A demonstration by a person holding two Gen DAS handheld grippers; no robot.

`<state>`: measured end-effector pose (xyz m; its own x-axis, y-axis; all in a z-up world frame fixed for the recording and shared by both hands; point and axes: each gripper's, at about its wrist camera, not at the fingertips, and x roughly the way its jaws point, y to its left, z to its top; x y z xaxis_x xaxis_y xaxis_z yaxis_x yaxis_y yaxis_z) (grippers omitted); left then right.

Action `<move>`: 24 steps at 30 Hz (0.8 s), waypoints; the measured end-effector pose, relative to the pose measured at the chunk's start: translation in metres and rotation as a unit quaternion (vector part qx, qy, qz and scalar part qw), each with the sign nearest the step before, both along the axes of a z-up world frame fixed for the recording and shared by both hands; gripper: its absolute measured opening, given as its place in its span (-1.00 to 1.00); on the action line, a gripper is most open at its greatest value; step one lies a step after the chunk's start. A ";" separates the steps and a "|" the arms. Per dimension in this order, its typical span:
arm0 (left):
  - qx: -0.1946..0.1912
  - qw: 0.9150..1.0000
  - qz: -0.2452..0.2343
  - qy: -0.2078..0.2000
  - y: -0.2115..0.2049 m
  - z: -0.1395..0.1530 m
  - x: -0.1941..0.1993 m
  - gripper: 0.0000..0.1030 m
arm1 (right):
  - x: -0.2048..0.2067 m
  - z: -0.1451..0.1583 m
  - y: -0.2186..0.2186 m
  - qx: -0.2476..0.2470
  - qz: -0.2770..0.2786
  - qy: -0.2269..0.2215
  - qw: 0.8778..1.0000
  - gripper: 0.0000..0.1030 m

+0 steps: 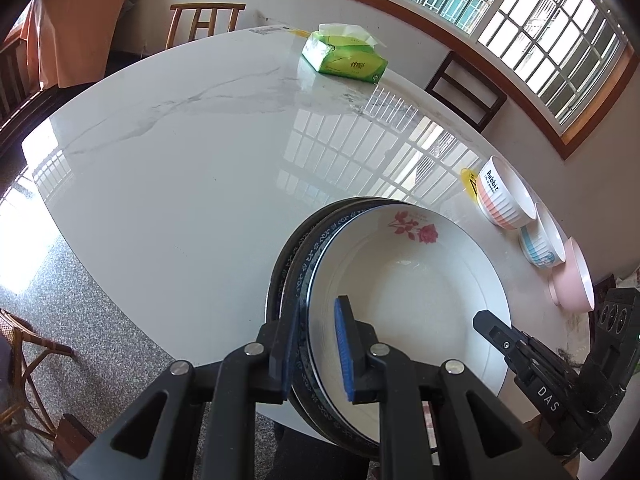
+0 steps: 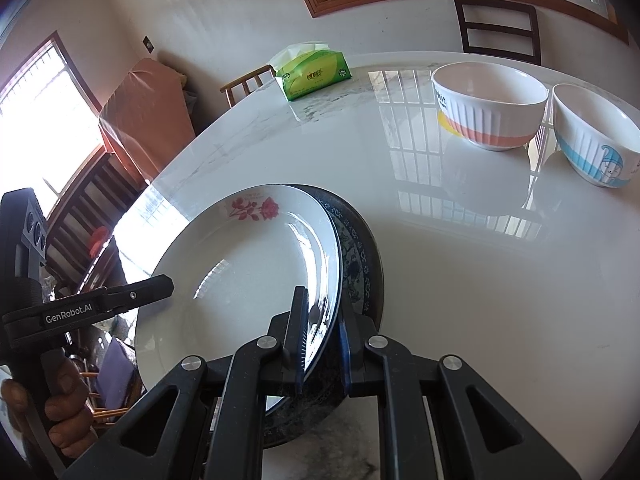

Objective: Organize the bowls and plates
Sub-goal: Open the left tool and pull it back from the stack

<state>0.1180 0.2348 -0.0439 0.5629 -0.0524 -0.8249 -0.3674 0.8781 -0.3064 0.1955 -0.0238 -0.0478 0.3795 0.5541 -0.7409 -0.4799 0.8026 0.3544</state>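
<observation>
In the left wrist view the left gripper [image 1: 318, 346] fills the bottom centre, its jaws nearly closed on the rims of a plate stack: one blue pad [image 1: 345, 348] lies inside the top plate and the other finger sits outside the dark rims. The right gripper [image 1: 490, 326] enters at lower right, at the stack's opposite edge.

In the right wrist view the right gripper [image 2: 322, 338] sits at bottom centre, its jaws almost shut, pinching the stack's rims, one finger on the white plate's inner face and one outside the dark rim. At lower left a hand [image 2: 60, 408] grips the handle of the left gripper [image 2: 160, 284], whose tip reaches the white plate's edge.

The stack sits near the table's [image 1: 180, 184] near edge, just above the grippers. On top is a white plate [image 1: 404, 284] with a red rose at its far rim; under it show a blue-patterned plate [image 1: 310, 264] and a dark plate [image 1: 280, 276], each offset sideways.

Farther off, at the right of the frame, three bowls stand in a row: a pink bowl [image 1: 572, 280], a blue-striped bowl [image 1: 542, 246] and an orange-banded bowl [image 1: 506, 194], close beside each other.

Farthest, at upper centre, a green tissue pack [image 1: 344, 58] lies on the table, well apart from the dishes. Chairs [image 1: 206, 24] and a barred window [image 1: 500, 12] stand beyond.
</observation>
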 end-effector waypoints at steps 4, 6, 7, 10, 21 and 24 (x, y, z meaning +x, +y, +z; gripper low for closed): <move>0.001 1.000 0.002 -0.001 0.001 0.001 -0.002 -0.63 | -0.001 0.000 0.001 -0.001 0.000 -0.002 1.000 -0.74; 0.005 1.000 0.004 0.003 0.000 0.002 -0.004 -0.53 | -0.002 0.000 0.002 -0.005 0.001 -0.006 1.000 -0.73; 0.004 1.000 0.004 0.002 0.000 0.002 -0.006 -0.53 | -0.003 0.000 0.004 -0.008 0.001 -0.010 1.000 -0.73; 0.005 1.000 0.004 0.002 -0.001 0.002 -0.010 -0.53 | -0.006 0.002 0.007 -0.024 0.001 -0.032 0.999 -0.72; 0.011 1.000 -0.008 0.004 -0.010 0.006 -0.019 -0.53 | -0.033 0.023 0.019 -0.103 -0.002 -0.205 0.973 -0.18; 0.020 0.999 -0.025 -0.006 -0.021 0.014 -0.022 -0.53 | -0.027 0.030 -0.004 -0.070 -0.035 -0.192 0.978 -0.18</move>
<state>0.0962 0.2142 -0.0297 0.5697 -0.0477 -0.8205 -0.3195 0.9069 -0.2746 0.1682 -0.0278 -0.0175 0.6780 0.4196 -0.6035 -0.4978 0.8662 0.0430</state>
